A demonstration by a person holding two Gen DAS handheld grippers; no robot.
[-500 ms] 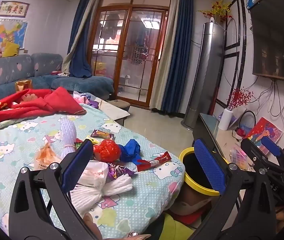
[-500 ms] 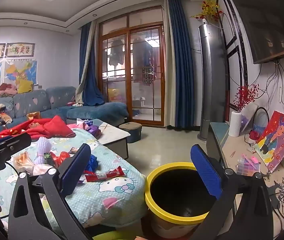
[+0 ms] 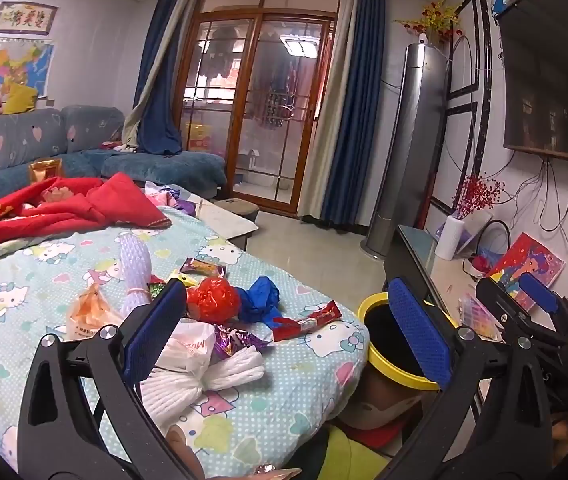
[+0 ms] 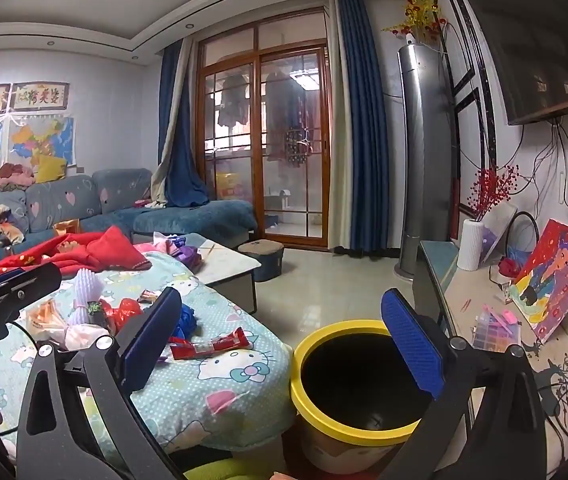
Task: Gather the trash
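Note:
Trash lies on a table under a Hello Kitty cloth: a crumpled red bag, a blue bag, a red wrapper, a purple wrapper, white foam netting and an orange bag. A yellow-rimmed bin stands on the floor at the table's right corner, dark inside. My left gripper hovers open near the pile, holding nothing. My right gripper is open and empty, near the bin's mouth, and also shows at the left wrist view's right edge.
A red blanket covers the table's far end. Behind it are a blue sofa and a low marble table. Along the right wall is a TV cabinet with a white vase and a painting. A tall grey air conditioner stands beyond.

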